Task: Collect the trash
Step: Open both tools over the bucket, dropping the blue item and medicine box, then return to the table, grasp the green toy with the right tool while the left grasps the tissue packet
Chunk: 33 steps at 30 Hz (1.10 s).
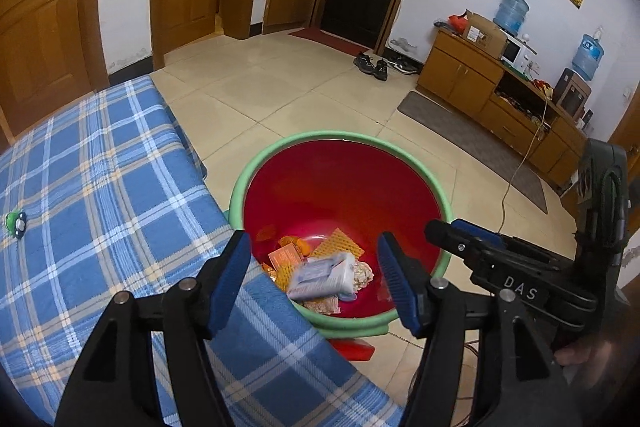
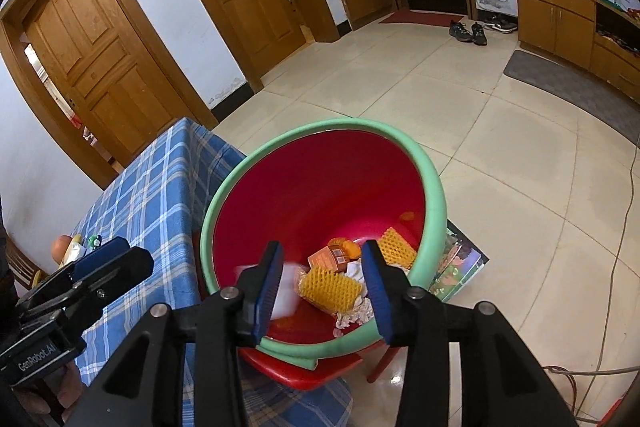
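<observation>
Jaws of both grippers gape empty above the trash [image 1: 320,277] inside the red bin [image 1: 340,183].

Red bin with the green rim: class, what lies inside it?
Inside the red bin: yellow foam fruit nets, a small orange carton, orange peel, crumpled paper and a blurred pale packet. Anything beneath that pile is hidden.

Bin [image 2: 436,203] on a stool [image 2: 304,373], just beside the table [image 1: 100,163] edge, to its right. In the bin: foam nets [image 2: 328,287], a small carton [image 2: 326,259], crumpled paper [image 2: 354,311], a wrapped packet [image 1: 322,277] above the heap. Both grippers over the bin mouth, left gripper [image 1: 314,277] nearer the table, right gripper [image 2: 322,291] beside it. A poster [image 2: 460,267] on the floor behind the bin. Cabinet [image 1: 460,75] along the far right wall, shoes [image 1: 372,65] before the far door.
</observation>
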Tool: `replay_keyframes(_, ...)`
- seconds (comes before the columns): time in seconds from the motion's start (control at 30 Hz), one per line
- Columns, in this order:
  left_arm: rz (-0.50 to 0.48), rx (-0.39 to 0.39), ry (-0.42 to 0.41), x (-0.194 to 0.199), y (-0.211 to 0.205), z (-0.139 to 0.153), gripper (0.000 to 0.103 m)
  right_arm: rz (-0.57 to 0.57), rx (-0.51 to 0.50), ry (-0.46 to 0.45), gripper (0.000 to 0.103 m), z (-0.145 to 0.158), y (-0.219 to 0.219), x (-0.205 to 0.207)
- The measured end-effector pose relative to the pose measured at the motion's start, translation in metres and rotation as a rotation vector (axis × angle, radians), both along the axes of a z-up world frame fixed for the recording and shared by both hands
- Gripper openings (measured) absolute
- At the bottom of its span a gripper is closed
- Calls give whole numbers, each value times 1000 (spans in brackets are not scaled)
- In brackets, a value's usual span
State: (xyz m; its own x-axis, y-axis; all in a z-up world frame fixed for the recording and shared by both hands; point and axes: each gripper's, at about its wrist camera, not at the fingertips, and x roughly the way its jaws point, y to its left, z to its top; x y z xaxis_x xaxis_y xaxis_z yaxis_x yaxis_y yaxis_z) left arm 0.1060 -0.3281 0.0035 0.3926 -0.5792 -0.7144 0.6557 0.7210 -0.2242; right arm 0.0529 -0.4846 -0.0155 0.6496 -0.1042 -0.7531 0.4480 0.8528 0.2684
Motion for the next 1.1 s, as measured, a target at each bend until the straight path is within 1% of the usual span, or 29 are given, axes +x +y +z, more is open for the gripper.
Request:
replay_keyframes(0.2, 59, 1, 8, 8, 19, 1, 65, 38, -2, -11, 47, 6, 10, 7)
replay_keyframes(0.43, 164, 3, -13, 21, 64, 8, 65, 120, 4, -28, 48, 13, 39, 26)
replay_keyframes(0.73, 327, 19, -47, 42, 132, 16, 65, 258, -9, -41, 49, 25, 94, 59)
replay_keyframes(0.93, 424, 46, -77, 57, 182, 21, 65, 356, -24, -42, 49, 32, 138, 86)
replay_keyframes(1.1, 502, 72, -103, 70, 225, 21, 65, 427, -25, -34, 50, 31, 175, 110)
